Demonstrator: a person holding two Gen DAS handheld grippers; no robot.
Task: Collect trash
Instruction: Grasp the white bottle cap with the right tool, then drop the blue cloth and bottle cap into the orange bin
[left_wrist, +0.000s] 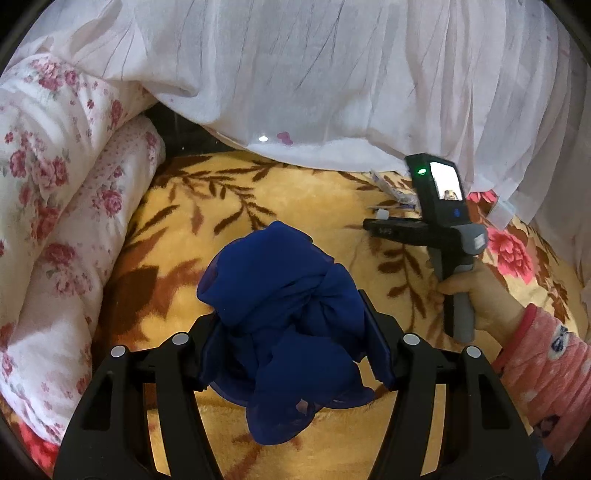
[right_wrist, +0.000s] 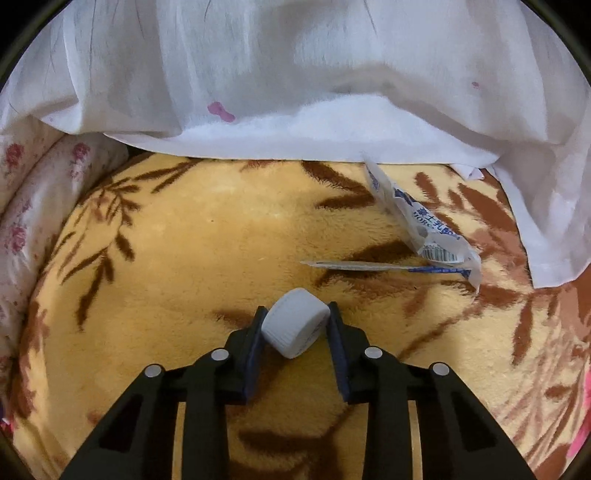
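My left gripper (left_wrist: 291, 332) is shut on a crumpled dark blue plastic bag (left_wrist: 284, 325) and holds it over the yellow leaf-patterned blanket (left_wrist: 229, 206). My right gripper (right_wrist: 295, 325) is shut on a white bottle cap (right_wrist: 295, 323), tilted between the pads just above the blanket (right_wrist: 207, 236). The right gripper also shows in the left wrist view (left_wrist: 380, 221), held by a hand in a pink sleeve. A white and blue wrapper (right_wrist: 421, 225) lies ahead to the right, with a flat strip (right_wrist: 369, 265) beside it.
A white pleated cloth (right_wrist: 295, 74) hangs over the far edge of the blanket. A rolled floral quilt (left_wrist: 55, 206) lies along the left side. Red flowers pattern the blanket at the right (left_wrist: 513, 251).
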